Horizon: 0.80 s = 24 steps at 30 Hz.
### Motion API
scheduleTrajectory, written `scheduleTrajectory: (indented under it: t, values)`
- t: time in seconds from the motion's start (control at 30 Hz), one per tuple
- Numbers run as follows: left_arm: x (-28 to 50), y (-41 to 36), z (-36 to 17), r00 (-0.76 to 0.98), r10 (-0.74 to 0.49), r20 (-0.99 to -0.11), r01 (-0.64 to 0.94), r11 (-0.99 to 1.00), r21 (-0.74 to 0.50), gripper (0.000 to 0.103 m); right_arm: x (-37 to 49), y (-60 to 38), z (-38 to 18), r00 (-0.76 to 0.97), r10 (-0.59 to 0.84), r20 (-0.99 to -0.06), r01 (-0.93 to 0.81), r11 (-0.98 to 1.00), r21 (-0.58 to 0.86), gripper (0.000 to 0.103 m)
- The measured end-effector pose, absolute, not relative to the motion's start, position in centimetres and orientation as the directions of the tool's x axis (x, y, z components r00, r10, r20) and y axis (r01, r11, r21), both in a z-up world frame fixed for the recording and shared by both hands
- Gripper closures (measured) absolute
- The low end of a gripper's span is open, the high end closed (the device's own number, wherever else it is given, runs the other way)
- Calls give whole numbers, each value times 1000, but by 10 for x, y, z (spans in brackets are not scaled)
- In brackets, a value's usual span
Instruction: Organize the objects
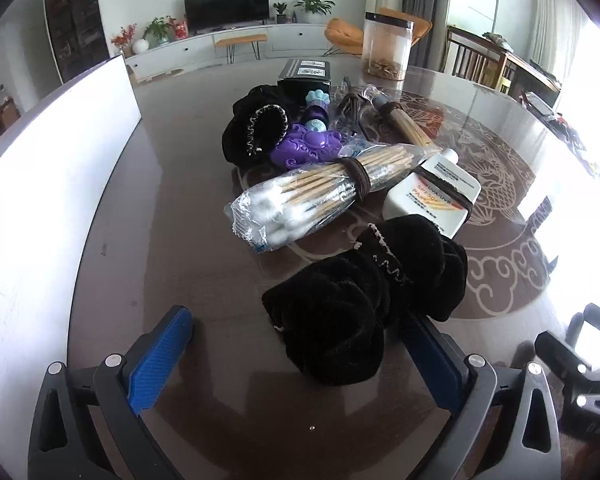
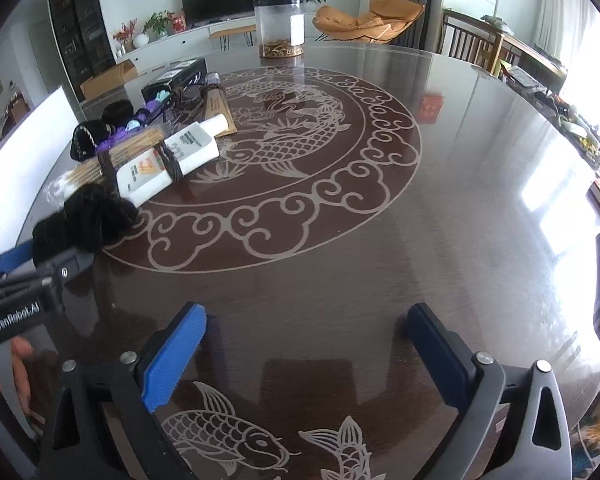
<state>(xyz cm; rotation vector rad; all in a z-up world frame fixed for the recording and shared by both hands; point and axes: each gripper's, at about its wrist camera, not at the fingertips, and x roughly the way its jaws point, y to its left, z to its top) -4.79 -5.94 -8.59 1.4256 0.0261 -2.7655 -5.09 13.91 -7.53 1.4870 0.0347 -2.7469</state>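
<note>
Black velvet scrunchie lies on the dark glossy table, just ahead of the left gripper, whose blue-padded jaws stand spread wide; its near edge sits between the pads and looks to rest against the right-hand one, though nothing is pinched. Beyond the scrunchie lies a cellophane pack of cotton swabs, bound with a brown hair tie, and just right of that a white sunscreen bottle, also wrapped with a dark band. Farther back from the scrunchie sit a second black scrunchie, a purple plastic toy, a bundle of wooden sticks, a black box and a clear jar. A white board stands to the scrunchie's left. The right gripper hovers well to the right of the scrunchie over a bare patch of table with engraved fish, its jaws spread wide with nothing between them.
</note>
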Motion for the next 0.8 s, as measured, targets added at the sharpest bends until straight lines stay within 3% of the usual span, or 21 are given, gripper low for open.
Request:
scheduleTrajectory:
  t: [0.8]
  values:
    - [-49,-60,-86,-579,-18,-815,33,-999,-1,0,-49,141,-74,-550,-5,-835,27,-1000,-11,0]
